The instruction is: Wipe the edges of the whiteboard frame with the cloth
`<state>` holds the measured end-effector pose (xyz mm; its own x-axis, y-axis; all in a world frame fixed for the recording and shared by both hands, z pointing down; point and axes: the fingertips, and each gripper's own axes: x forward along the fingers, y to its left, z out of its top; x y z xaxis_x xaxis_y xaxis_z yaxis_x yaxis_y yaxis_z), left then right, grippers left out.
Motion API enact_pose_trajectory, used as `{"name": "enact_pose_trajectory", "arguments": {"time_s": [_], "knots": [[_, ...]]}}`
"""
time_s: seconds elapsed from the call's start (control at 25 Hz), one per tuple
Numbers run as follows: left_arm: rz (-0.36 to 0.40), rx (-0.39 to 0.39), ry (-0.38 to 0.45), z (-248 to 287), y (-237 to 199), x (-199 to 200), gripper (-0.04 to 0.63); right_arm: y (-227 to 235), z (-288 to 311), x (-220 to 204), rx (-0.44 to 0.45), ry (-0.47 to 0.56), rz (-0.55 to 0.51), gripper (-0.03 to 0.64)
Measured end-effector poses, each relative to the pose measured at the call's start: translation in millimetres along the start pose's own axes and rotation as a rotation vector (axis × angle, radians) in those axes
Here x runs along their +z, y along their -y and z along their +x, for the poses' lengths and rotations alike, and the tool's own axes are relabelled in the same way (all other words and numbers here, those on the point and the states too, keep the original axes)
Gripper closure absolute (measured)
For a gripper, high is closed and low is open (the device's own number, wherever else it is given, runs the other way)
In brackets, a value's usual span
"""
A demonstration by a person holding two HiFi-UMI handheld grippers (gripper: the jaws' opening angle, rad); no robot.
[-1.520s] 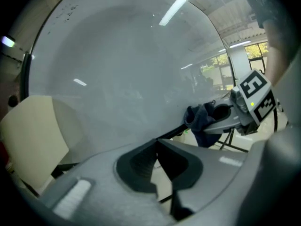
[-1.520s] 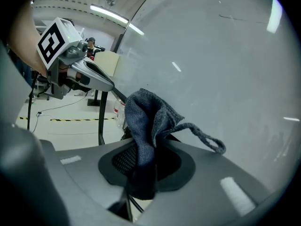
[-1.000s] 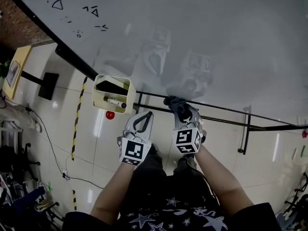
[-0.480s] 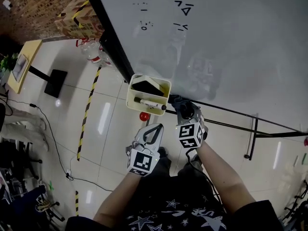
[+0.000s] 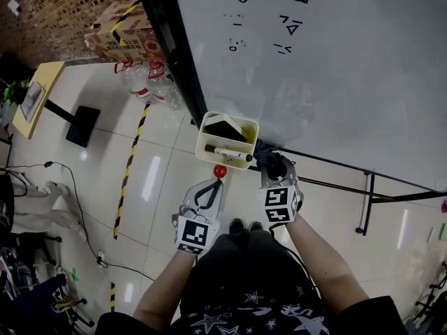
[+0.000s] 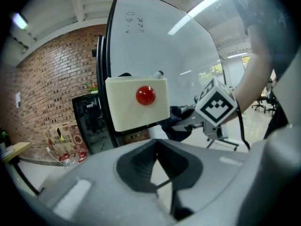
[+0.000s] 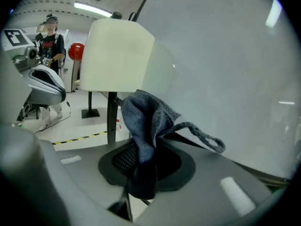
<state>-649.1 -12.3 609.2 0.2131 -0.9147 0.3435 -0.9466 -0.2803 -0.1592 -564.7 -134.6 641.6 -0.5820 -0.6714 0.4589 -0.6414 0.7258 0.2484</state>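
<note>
Closer to the tray [image 5: 209,149] now, right gripper [image 5: 272,161] pinches cloth [image 5: 264,152] onto the frame edge [image 5: 328,160], centre; left gripper [image 5: 217,182] waits, jaws together

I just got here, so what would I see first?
A big whiteboard fills the top of the head view. A cream box with a red ball hangs at its lower edge. Beside it, the right gripper has a grey-blue cloth in its jaws.
</note>
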Motion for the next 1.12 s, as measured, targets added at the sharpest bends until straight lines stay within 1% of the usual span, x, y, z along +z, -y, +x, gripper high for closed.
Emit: {"name": "enact_pose_trajectory", "arguments": {"time_s": [0.08, 0.16, 0.28, 0.36, 0.44, 0.56, 0.68, 0.8, 0.96, 1.12], "knots": [[-0.003, 0.016, 0.005, -1, -1, 4, 0.592, 7, -13, 4, -0.006, 0.029, -0.002, 0.535], [-0.021, 0.047, 0.001, -2, -5, 6, 0.592, 15, -29, 13, -0.011, 0.074, -0.025, 0.537], [-0.067, 0.135, -0.008, -11, -22, 8, 0.592, 20, -56, 42, -0.001, 0.177, -0.104, 0.536], [-0.077, 0.202, -0.004, -19, -43, 14, 0.592, 21, -71, 71, 0.009, 0.256, -0.149, 0.536], [-0.062, 0.255, 0.011, -26, -65, 25, 0.592, 23, -84, 101, 0.007, 0.323, -0.182, 0.537], [-0.014, 0.284, 0.035, -30, -93, 44, 0.592, 18, -96, 142, -0.008, 0.368, -0.225, 0.537], [0.022, 0.263, 0.071, -28, -111, 60, 0.592, 12, -103, 172, -0.057, 0.379, -0.284, 0.537], [0.051, 0.208, 0.117, -24, -124, 73, 0.592, 3, -107, 201, -0.105, 0.392, -0.326, 0.537], [0.086, 0.130, 0.146, -14, -141, 82, 0.592, -10, -99, 234, -0.168, 0.409, -0.379, 0.537], [0.092, 0.082, 0.185, -7, -157, 91, 0.592, -38, -80, 260, -0.175, 0.400, -0.491, 0.535]]}}
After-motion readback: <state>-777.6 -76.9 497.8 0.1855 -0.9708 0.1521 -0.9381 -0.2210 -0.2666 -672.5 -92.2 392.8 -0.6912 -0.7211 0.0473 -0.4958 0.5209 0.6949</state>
